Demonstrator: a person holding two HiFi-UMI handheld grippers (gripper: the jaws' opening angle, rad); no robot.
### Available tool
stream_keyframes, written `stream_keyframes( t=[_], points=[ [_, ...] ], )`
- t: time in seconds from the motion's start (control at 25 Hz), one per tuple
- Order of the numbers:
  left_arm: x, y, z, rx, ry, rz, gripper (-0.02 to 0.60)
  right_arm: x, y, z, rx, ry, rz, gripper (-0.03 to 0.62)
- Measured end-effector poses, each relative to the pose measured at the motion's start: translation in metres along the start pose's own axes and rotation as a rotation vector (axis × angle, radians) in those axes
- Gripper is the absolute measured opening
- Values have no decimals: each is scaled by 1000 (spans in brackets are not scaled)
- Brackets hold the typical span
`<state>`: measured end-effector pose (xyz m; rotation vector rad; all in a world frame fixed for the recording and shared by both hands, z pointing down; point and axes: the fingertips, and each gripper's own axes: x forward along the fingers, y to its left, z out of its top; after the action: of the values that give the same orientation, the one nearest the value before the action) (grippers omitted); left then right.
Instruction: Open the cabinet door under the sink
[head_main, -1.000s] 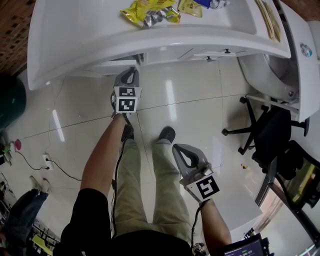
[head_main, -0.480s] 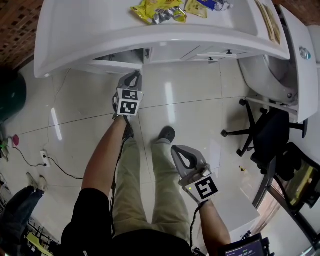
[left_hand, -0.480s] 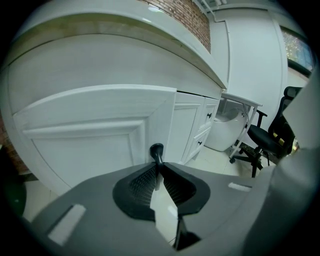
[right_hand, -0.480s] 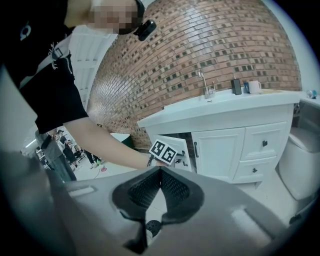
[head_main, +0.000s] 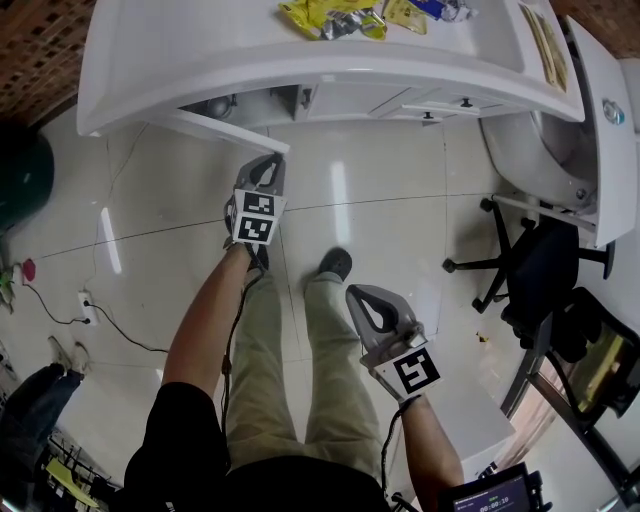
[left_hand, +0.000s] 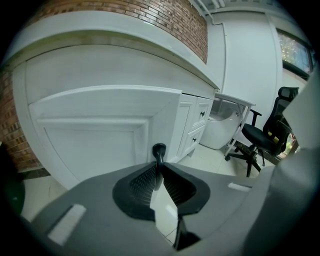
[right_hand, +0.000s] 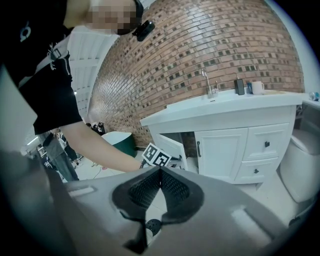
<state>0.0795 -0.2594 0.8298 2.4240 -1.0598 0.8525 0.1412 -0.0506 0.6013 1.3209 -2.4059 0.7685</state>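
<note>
Closest to the person, the right tool (head_main: 360, 298) hangs low beside the leg above the tiled floor (head_main: 400, 210). Its jaws are drawn together on nothing, and it plays no part in the job.

Further out, at the end of the stretched arm, the left tool (head_main: 270, 162) is the one working. Its jaws are pinched onto the small black handle (left_hand: 159, 150) at the free edge of the cabinet door (head_main: 230, 130).

That door stands away from the cabinet front at a slant. It is hinged on its far left side, and a dark gap into the cupboard (head_main: 215, 105) shows behind it. From the right gripper view the same door (right_hand: 171, 142) is seen angled out, while the neighbouring door (right_hand: 222, 150) and the drawers stay flush.

Above all this is the white worktop (head_main: 300, 70), with the tap (right_hand: 206, 82) by the brick wall.

I'd say the task is well under way but not finished. The grip is made and the door is off its frame, yet only part of the way round. What seems left is to draw the handle further out until the cupboard is plainly open, then release it.
</note>
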Motion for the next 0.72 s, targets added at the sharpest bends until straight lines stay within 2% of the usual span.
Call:
stream_keyframes(
  t=[0.72],
  points=[
    [-56, 4, -53, 45, 12, -79, 58, 16, 36, 1, -22, 21, 15, -9]
  ],
)
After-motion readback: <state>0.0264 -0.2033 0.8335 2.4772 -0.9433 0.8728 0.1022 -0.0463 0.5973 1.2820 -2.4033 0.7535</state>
